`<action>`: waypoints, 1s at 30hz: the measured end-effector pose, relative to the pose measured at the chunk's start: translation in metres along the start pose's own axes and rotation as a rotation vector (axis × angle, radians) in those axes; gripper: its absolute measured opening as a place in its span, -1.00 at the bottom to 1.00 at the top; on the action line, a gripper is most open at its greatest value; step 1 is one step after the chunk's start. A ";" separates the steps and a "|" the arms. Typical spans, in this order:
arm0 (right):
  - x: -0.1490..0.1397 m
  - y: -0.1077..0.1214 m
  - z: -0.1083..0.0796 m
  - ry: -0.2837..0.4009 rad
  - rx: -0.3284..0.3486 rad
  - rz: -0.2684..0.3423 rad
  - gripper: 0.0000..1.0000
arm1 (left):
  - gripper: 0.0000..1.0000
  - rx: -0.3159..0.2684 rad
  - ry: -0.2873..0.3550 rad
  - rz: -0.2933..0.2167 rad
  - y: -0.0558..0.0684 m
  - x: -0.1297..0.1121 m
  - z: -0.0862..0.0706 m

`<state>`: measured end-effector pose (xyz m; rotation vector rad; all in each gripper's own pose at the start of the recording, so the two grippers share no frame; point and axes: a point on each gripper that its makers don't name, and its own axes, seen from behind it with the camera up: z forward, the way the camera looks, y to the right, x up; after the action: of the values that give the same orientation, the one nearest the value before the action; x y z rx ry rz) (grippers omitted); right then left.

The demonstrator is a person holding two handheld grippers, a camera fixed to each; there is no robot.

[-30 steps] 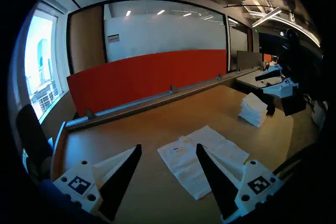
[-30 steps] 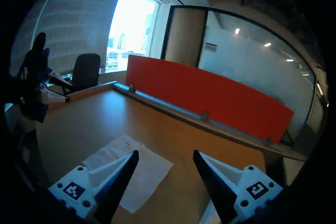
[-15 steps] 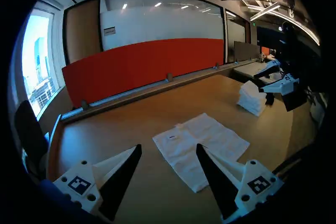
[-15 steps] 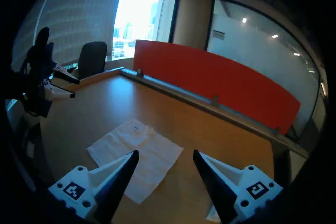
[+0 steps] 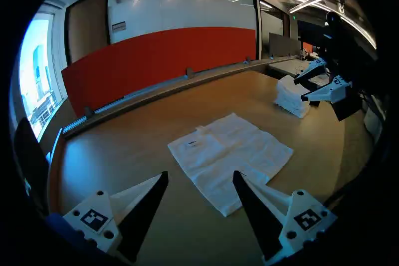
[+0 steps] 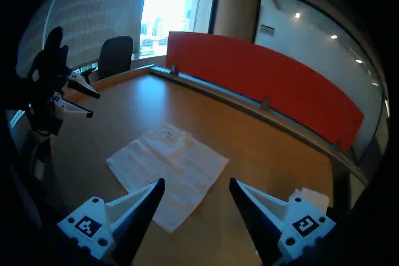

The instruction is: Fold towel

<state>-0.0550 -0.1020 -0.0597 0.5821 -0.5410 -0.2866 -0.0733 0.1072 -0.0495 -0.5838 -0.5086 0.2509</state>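
A white towel lies spread flat on the wooden table, with a small tag near one edge. In the right gripper view the same towel lies just ahead of the fingers. My left gripper hangs open above the table at the towel's near edge, holding nothing. My right gripper is open too, above the towel's near corner. The right gripper also shows far off in the left gripper view, and the left gripper far off at the left of the right gripper view.
A stack of folded white towels sits on the table near the right gripper; its corner peeks out in the right gripper view. A red divider panel runs along the table's far edge. A black office chair stands by the window.
Both grippers have tilted downward and risen, so the towel sits higher and fuller in each view. The folded stack came into the right gripper view. Both stayed open.
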 end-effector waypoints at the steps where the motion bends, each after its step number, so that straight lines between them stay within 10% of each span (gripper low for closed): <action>1: -0.003 -0.001 0.002 -0.003 0.002 0.001 1.00 | 0.92 -0.004 -0.005 0.001 0.002 -0.003 0.002; 30: -0.096 -0.033 0.042 -0.140 0.059 0.000 1.00 | 0.92 -0.098 -0.162 0.042 0.039 -0.096 0.051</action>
<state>-0.1605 -0.1084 -0.0877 0.6227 -0.6859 -0.3139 -0.1843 0.1275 -0.0732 -0.6736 -0.6686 0.3157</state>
